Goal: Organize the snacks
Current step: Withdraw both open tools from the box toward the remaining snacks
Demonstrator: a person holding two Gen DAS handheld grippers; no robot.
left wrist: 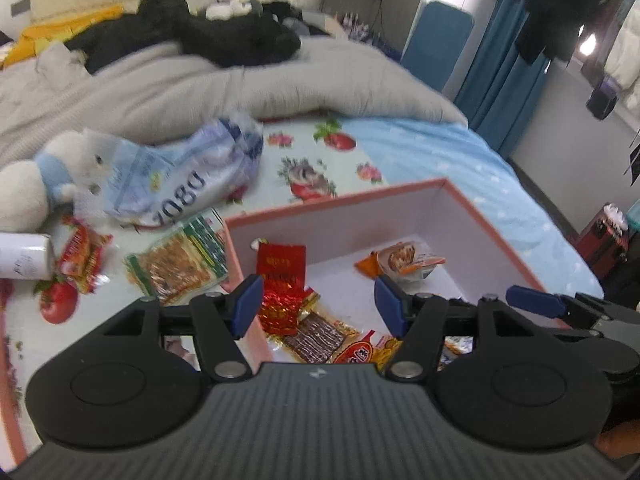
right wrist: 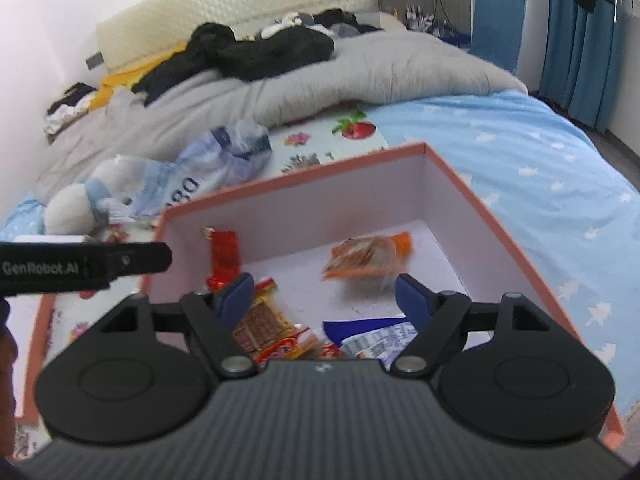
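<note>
Right gripper [right wrist: 324, 294] wide, empty, over pink box [right wrist: 480, 204], orange snack packet [right wrist: 366, 258] just beyond, left gripper [left wrist: 316, 304] wide too.

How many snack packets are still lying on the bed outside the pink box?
2: a green-edged packet right beside the box's left wall, and a red packet further left by the white can. The crumpled blue bag may hide more.

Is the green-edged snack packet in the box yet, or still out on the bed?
Still out. The green-edged packet lies on the fruit-print cloth, left of the pink box wall.
</note>
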